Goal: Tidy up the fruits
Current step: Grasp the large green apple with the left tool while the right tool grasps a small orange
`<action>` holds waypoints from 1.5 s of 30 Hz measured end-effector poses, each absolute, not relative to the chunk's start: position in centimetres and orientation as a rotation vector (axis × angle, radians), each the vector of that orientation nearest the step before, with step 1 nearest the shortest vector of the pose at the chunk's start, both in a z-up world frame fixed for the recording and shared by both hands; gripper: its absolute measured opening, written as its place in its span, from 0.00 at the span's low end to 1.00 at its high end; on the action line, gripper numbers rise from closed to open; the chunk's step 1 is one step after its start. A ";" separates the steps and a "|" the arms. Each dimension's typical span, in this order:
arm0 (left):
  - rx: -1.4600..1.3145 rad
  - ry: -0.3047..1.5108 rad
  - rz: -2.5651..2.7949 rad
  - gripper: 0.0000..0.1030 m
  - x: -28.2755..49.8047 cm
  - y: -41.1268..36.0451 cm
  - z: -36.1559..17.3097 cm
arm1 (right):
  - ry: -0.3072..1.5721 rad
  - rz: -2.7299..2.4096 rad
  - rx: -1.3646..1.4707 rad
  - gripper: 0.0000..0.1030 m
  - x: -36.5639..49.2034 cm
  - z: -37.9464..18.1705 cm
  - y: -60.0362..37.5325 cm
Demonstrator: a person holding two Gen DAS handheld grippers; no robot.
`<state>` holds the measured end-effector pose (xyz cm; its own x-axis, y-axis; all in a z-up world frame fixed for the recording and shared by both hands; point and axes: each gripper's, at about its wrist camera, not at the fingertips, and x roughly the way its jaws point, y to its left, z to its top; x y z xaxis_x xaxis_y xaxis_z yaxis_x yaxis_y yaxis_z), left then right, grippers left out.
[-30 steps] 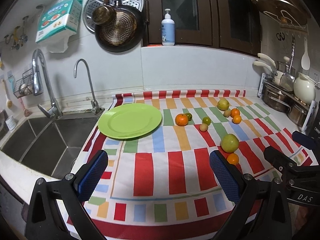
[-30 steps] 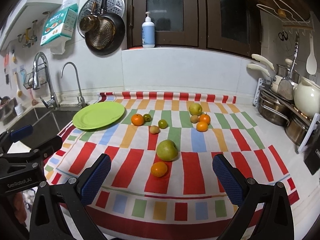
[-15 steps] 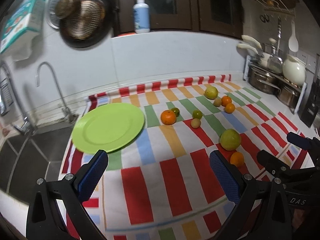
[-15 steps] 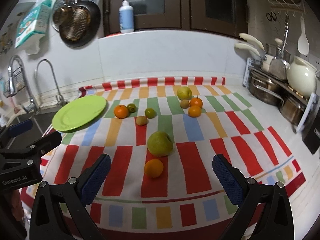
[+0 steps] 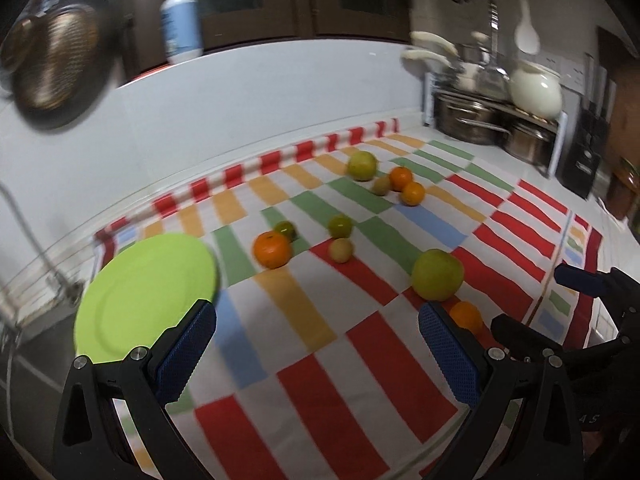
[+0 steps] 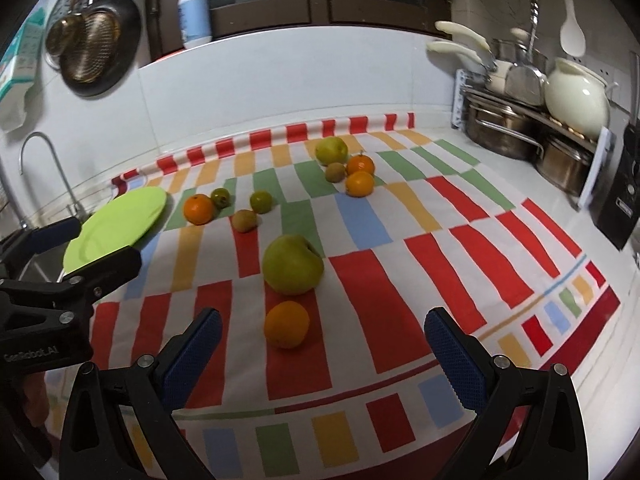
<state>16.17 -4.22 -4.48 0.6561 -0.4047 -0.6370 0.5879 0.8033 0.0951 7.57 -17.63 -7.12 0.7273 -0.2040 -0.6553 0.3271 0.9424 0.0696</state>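
- Both grippers have swung toward the fruit since a second ago: the sink and tap have slid out of the left wrist view, and the plate (image 5: 146, 296) now sits at 9 o'clock there instead of centre.
- Left gripper (image 5: 316, 354) is wide open, nothing between its blue pads (image 5: 186, 350), hovering over the striped cloth (image 5: 360, 380).
- Right gripper (image 6: 320, 360) is likewise wide open and empty, above the cloth's near edge.
- In the right wrist view a small orange (image 6: 286, 324) lies just ahead of the jaws at 12 o'clock, apart from both pads.
- Just beyond it, nearly touching, sits a big green apple (image 6: 293, 265).
- In the left wrist view that pair lies at 2 o'clock, the small orange partly hidden behind the right pad.
- Farther out, at 11 o'clock in the right wrist view, a middle group: a tangerine (image 6: 198, 209), a dark green fruit (image 6: 220, 197) just behind it, a second green fruit (image 6: 261, 201) and a brownish kiwi (image 6: 245, 221), all near each other.
- At the back, 12 o'clock, a second cluster: a yellow-green apple (image 6: 331, 150), a small kiwi (image 6: 335, 172) and two oranges (image 6: 360, 184) close together.
- Plate lies empty at 10 o'clock on the cloth's left edge, partly behind the left gripper's body.
- All fruit is on the cloth; none is on the plate.
- Pots on a rack (image 6: 520, 136) stand at 2 o'clock, off the cloth.
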 end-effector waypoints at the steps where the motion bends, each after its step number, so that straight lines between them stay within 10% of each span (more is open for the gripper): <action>1: 0.323 0.637 -0.608 1.00 16.5 -4.7 -4.7 | 0.700 -0.300 0.191 0.96 7.6 -7.3 -17.7; 27: 0.489 0.731 -1.069 0.65 20.2 -13.7 -9.2 | 0.756 -0.188 0.248 0.42 10.4 -11.2 -17.4; 45: 0.514 0.800 -1.047 0.49 20.0 -15.9 -9.9 | 0.774 -0.198 0.265 0.34 9.8 -11.0 -19.6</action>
